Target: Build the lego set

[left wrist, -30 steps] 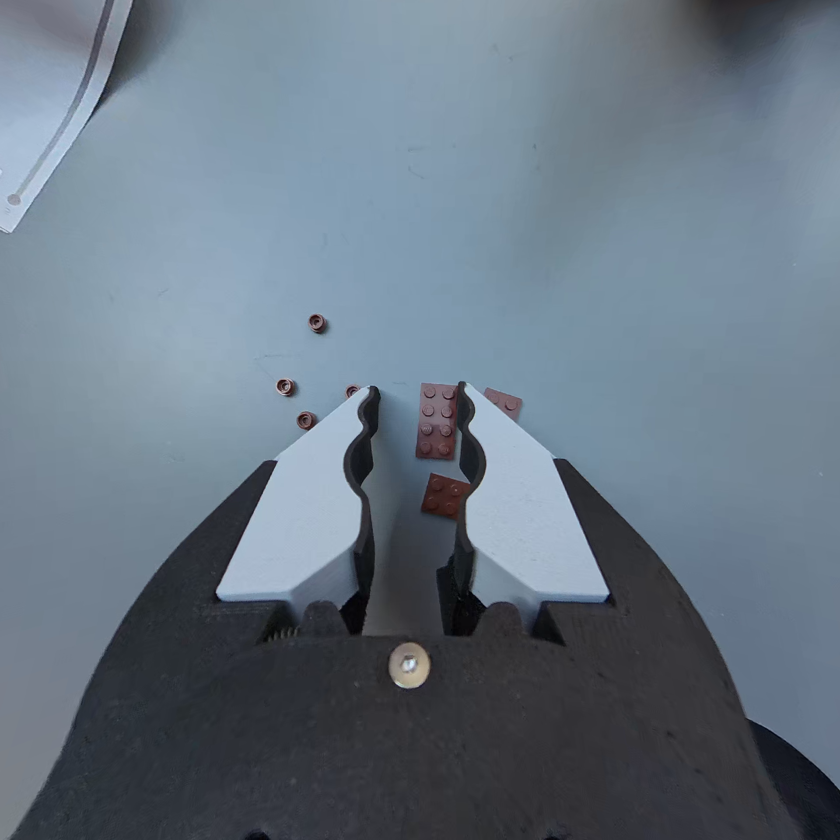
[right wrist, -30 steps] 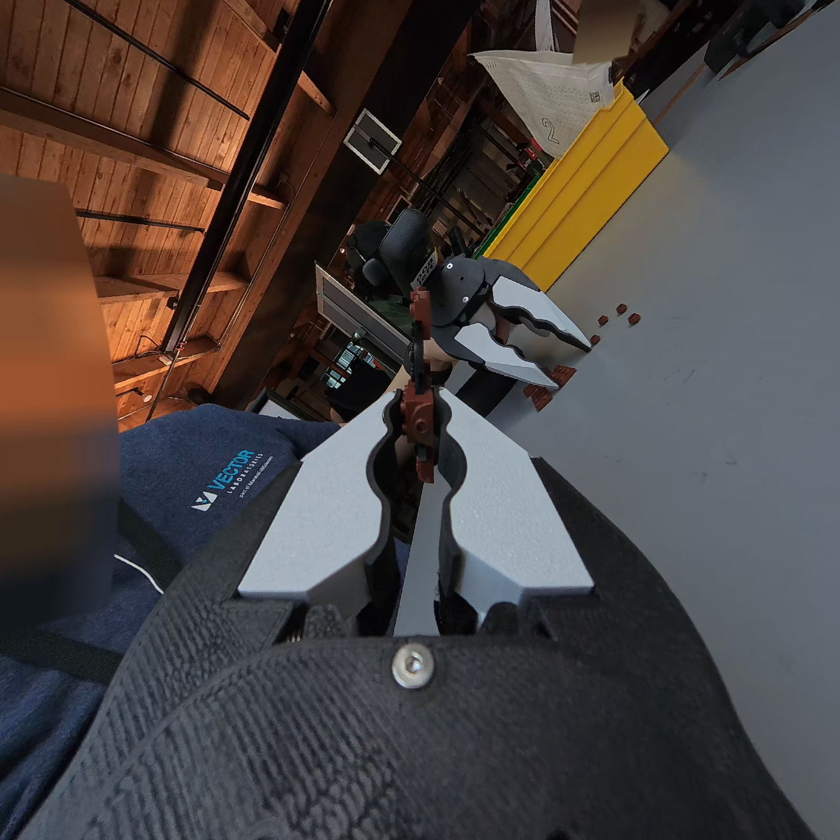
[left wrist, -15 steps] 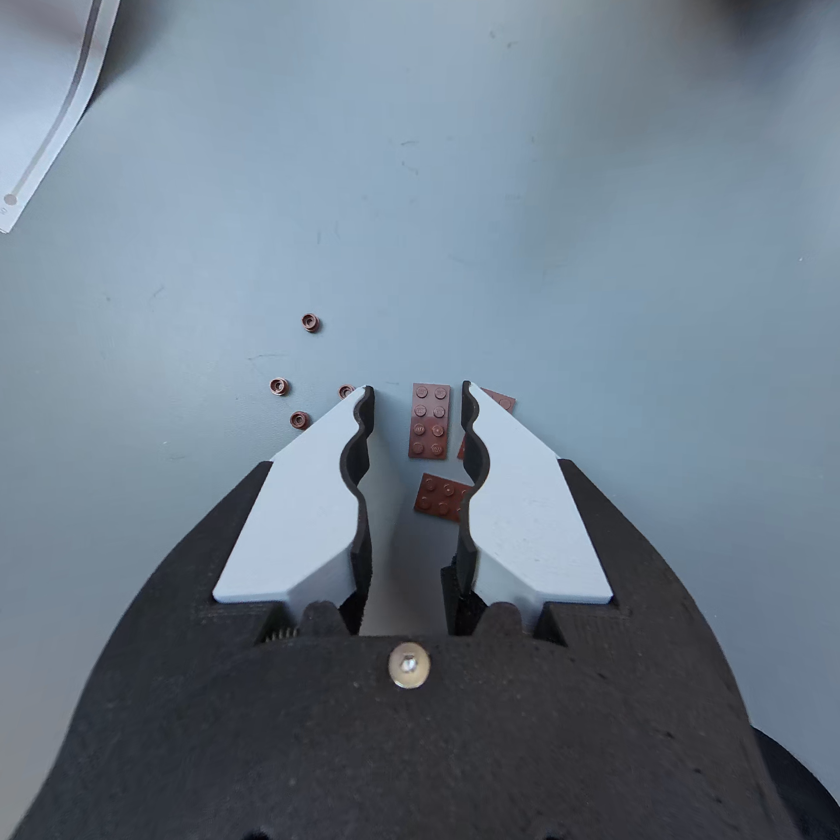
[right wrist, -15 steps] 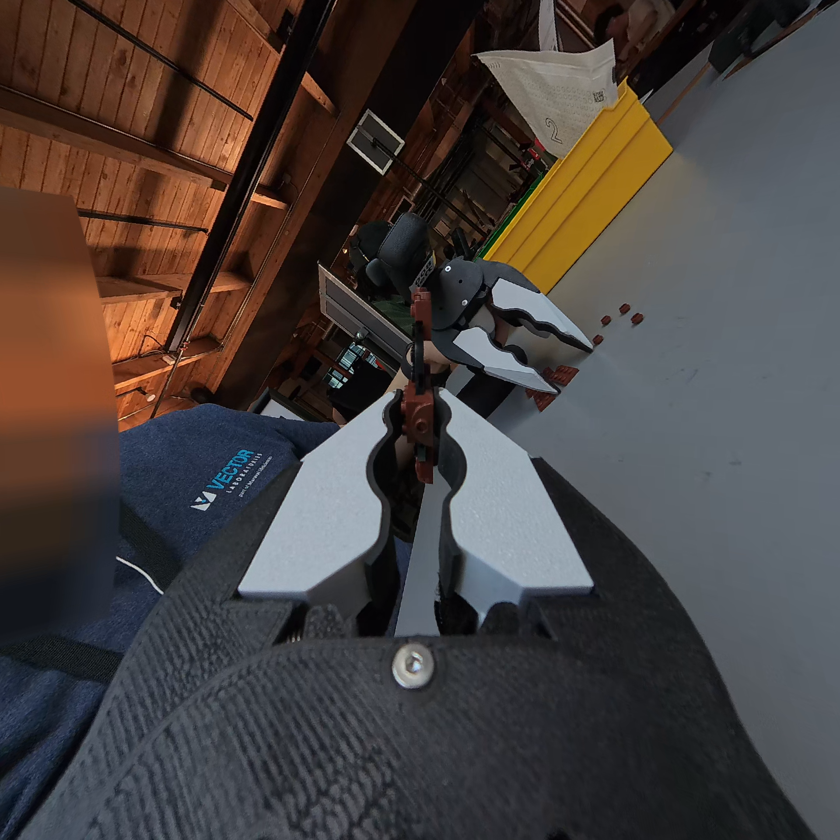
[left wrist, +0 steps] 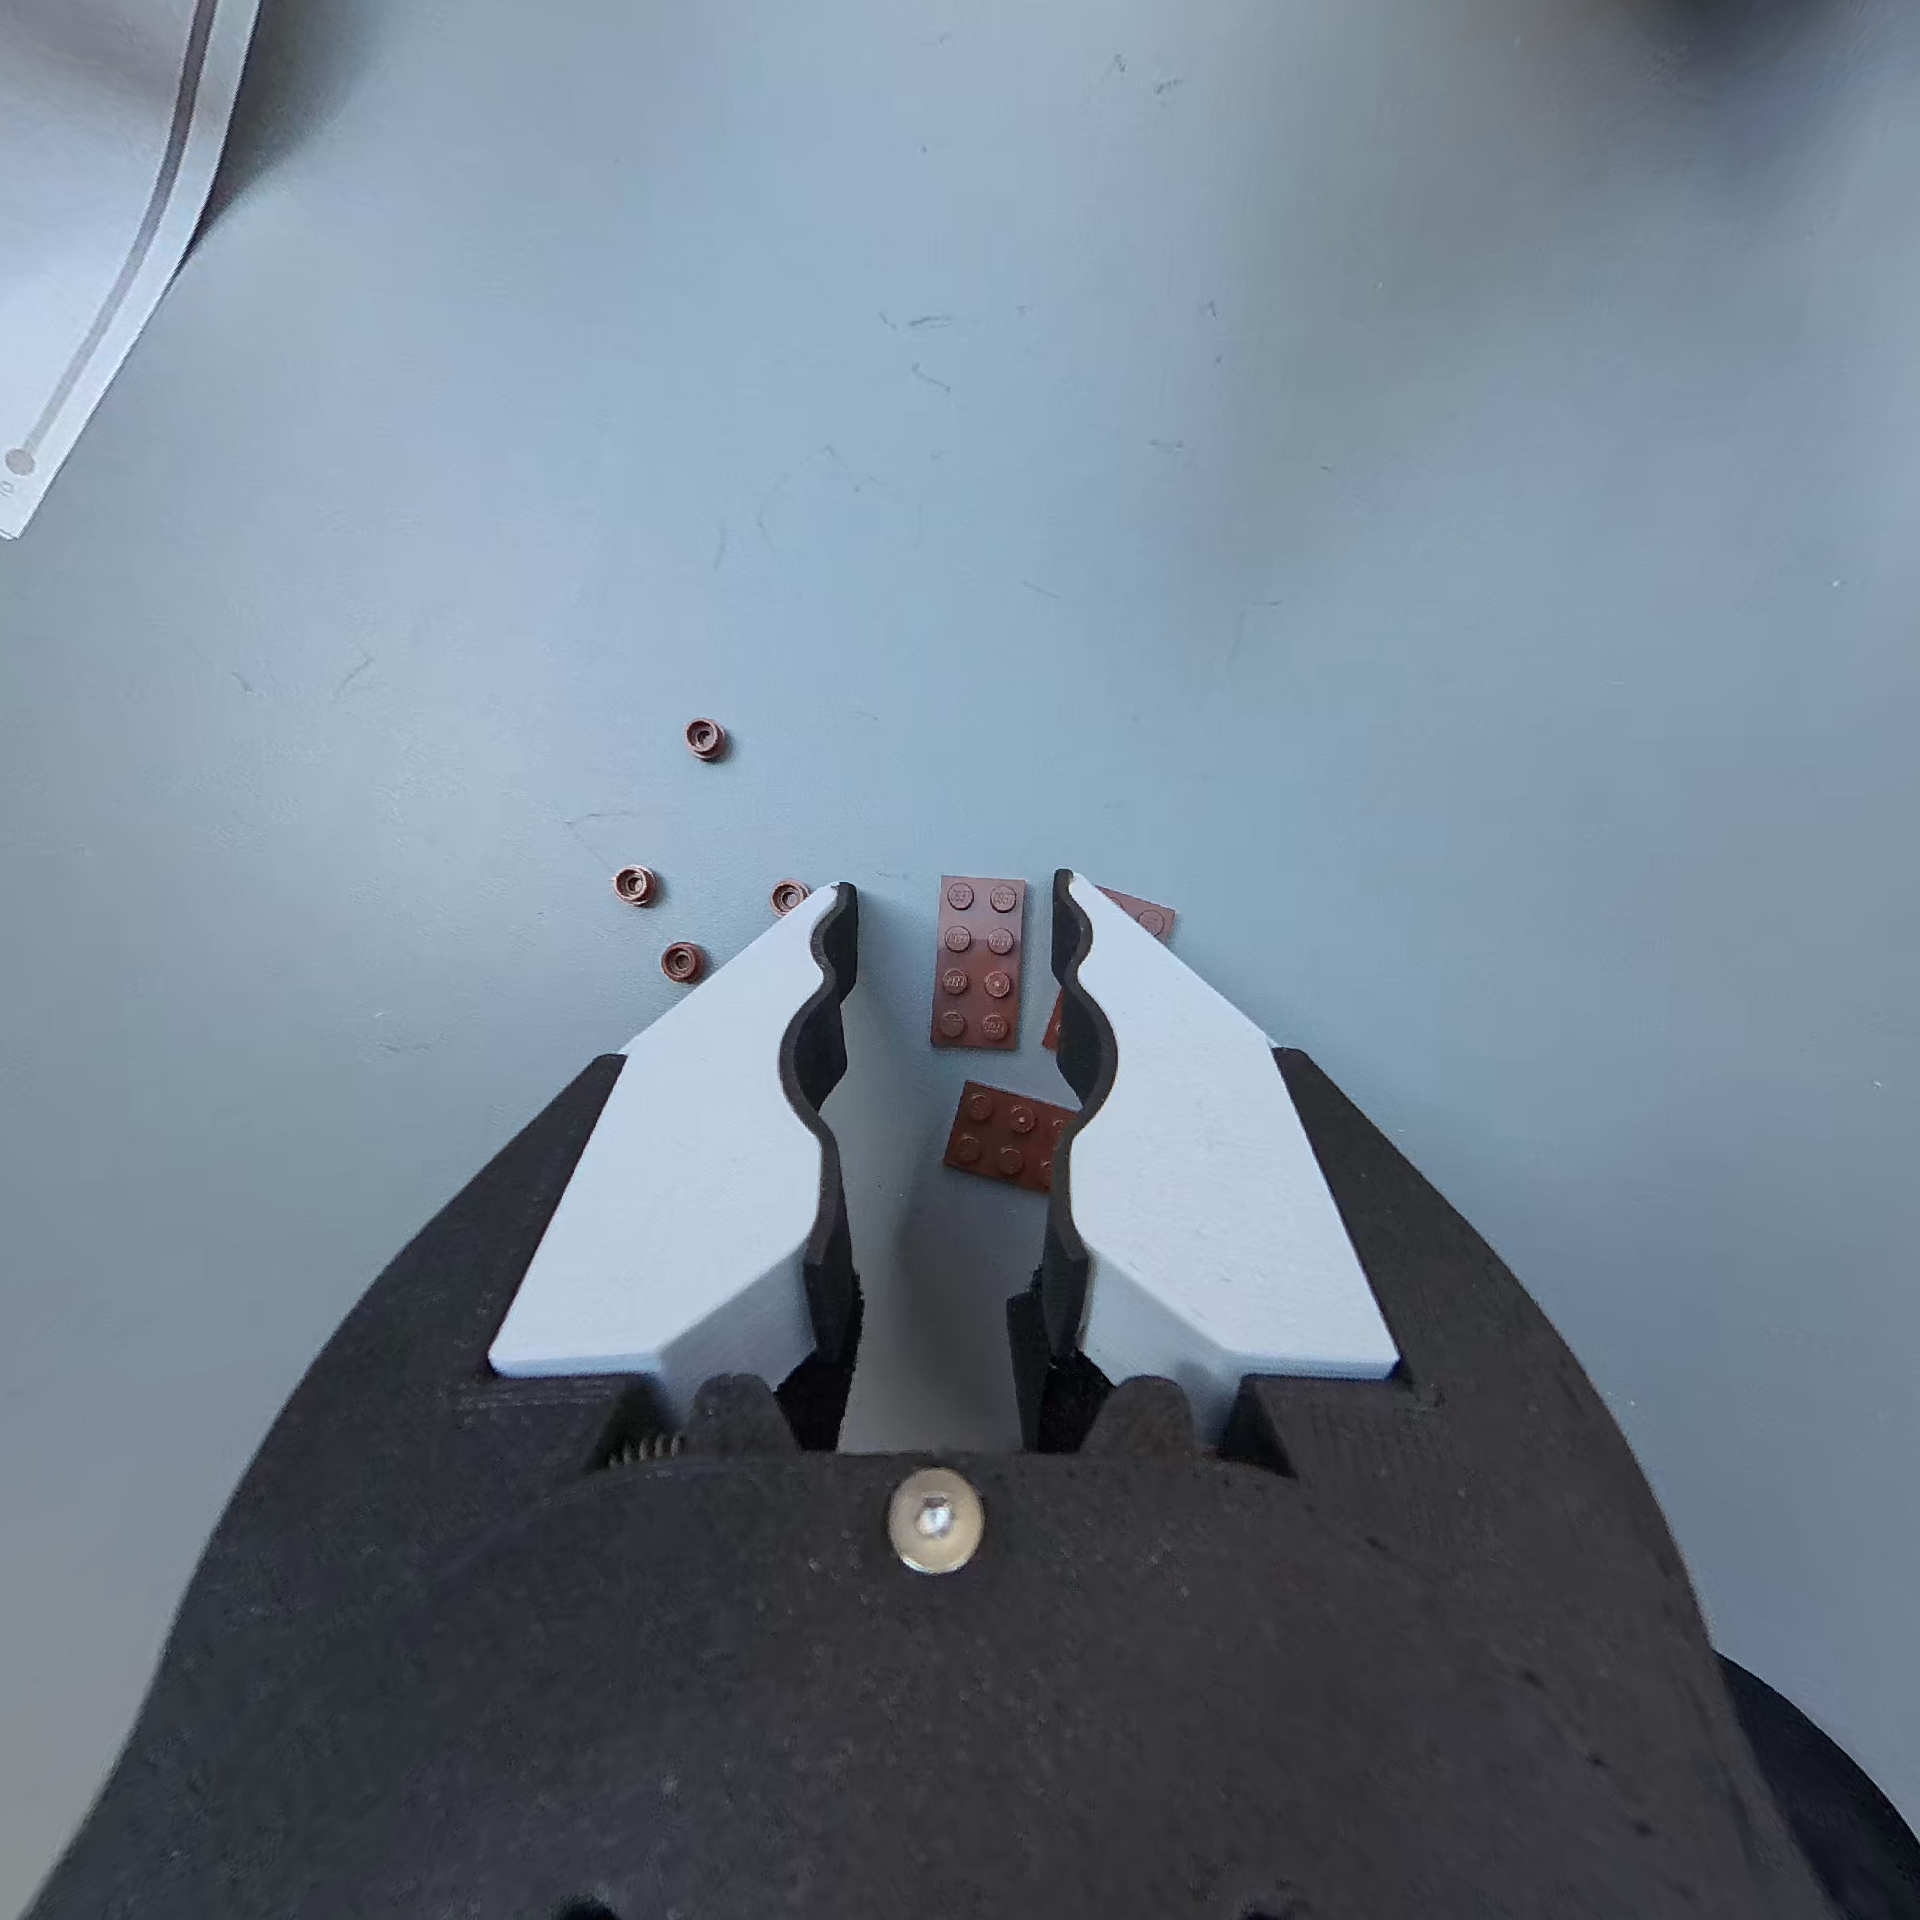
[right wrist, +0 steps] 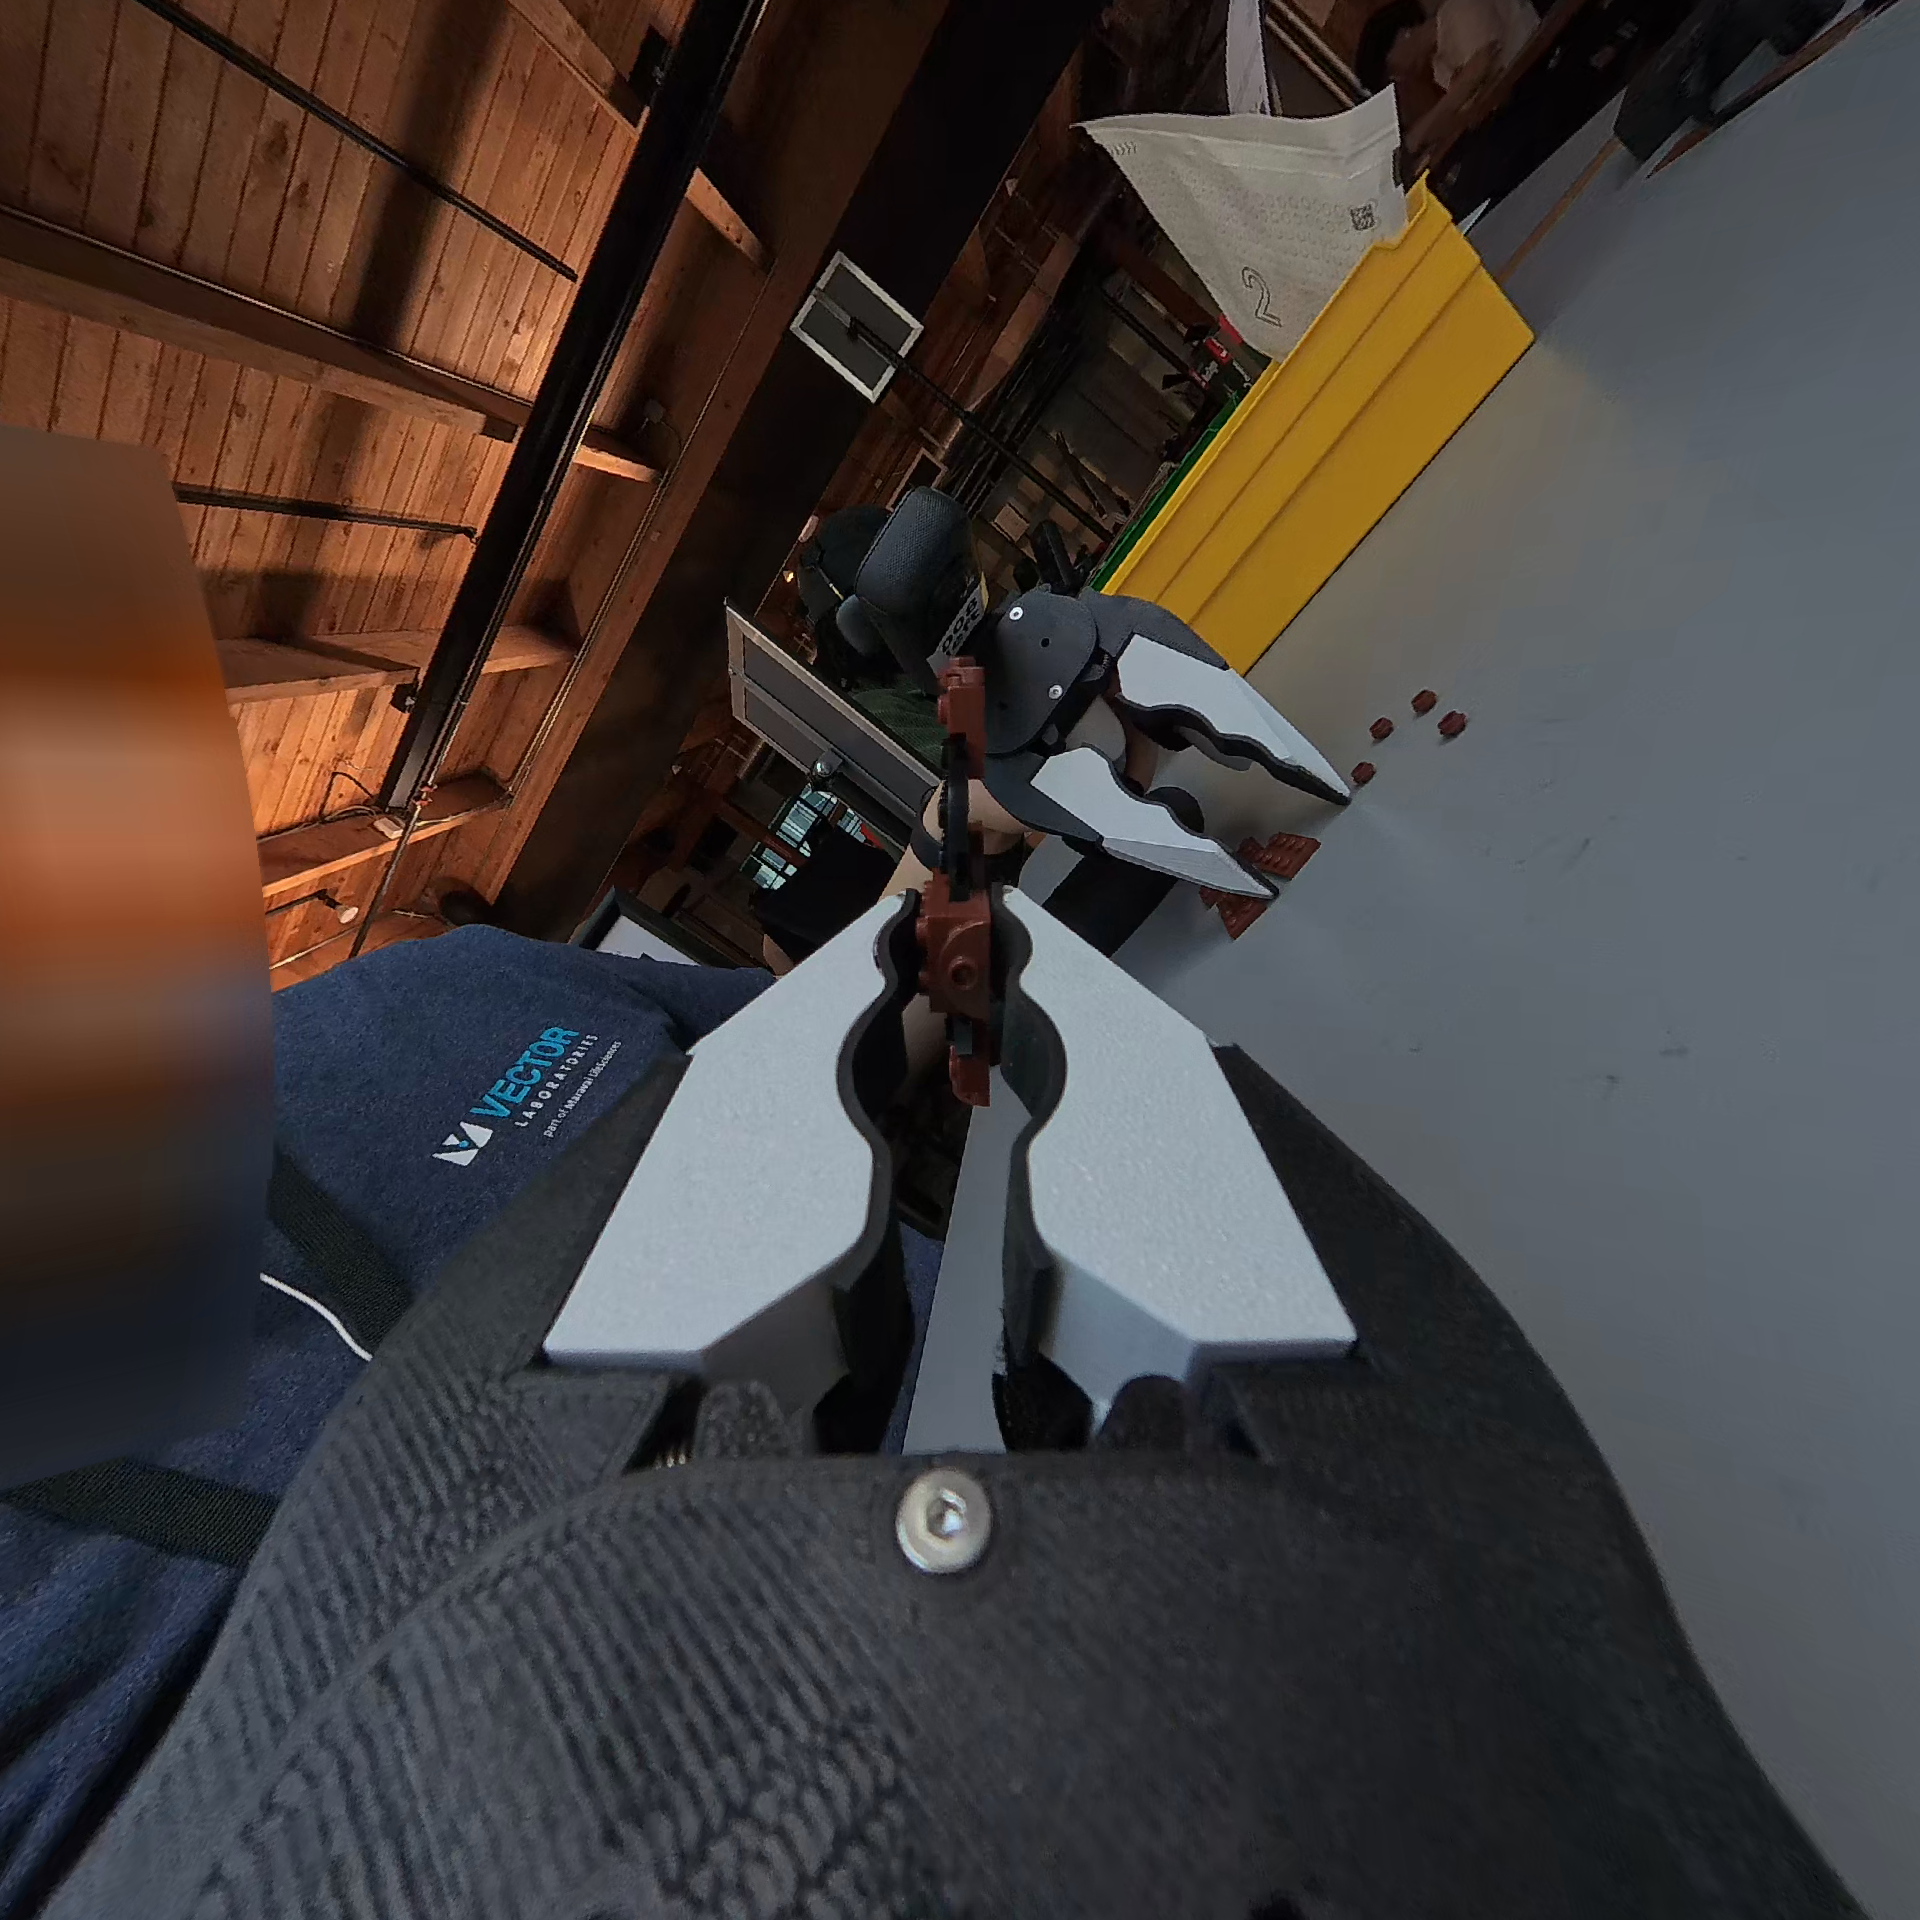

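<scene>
Now the brown plate (left wrist: 980,963) lies between the gaping left hand-held gripper (left wrist: 954,900) fingers; right hand-held gripper (right wrist: 961,920) pinches a brown assembly (right wrist: 961,961)

the left gripper (left wrist: 954,894) is sliding right, its spread jaws bringing the long brown plate (left wrist: 979,963) nearer centre.

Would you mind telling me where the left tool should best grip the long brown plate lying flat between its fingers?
Probably its two long edges, from straight above: the long brown plate lies flat, studs up, lengthwise between the open left tool, so closing should pinch its narrow width.
</scene>
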The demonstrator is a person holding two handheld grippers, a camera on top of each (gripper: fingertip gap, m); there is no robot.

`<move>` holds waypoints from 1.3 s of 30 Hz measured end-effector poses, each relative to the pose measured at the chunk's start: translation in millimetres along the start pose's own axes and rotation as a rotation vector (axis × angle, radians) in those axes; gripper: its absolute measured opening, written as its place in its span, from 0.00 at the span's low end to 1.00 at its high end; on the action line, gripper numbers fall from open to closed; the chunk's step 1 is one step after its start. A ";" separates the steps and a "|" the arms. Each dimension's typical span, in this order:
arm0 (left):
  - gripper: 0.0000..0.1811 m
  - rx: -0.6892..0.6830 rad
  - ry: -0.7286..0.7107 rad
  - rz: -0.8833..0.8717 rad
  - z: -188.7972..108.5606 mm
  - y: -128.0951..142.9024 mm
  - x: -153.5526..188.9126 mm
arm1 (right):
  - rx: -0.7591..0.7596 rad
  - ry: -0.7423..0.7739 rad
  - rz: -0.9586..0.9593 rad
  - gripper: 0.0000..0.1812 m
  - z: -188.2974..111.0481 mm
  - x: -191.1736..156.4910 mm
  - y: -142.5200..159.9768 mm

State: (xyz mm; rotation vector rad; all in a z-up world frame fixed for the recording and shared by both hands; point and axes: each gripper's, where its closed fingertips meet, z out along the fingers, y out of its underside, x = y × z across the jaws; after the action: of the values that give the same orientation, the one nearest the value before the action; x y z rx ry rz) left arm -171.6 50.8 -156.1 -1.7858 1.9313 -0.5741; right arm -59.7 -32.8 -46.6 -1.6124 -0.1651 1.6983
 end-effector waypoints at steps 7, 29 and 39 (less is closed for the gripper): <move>0.20 -0.007 -0.007 -0.010 0.0 0.2 -0.7 | 0.004 0.021 -0.005 0.05 -0.3 2.5 -0.6; 0.16 -0.009 0.013 0.009 -0.6 0.8 3.7 | -0.006 0.036 -0.013 0.06 1.0 3.6 1.2; 0.07 -0.098 0.013 0.063 -1.3 3.0 0.2 | 0.004 0.025 -0.011 0.05 0.3 1.7 -0.4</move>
State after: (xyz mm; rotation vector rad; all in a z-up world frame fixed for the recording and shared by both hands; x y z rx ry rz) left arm -174.9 50.8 -156.8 -1.7763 2.0493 -0.4782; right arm -59.7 -31.4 -47.7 -1.6262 -0.1575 1.6686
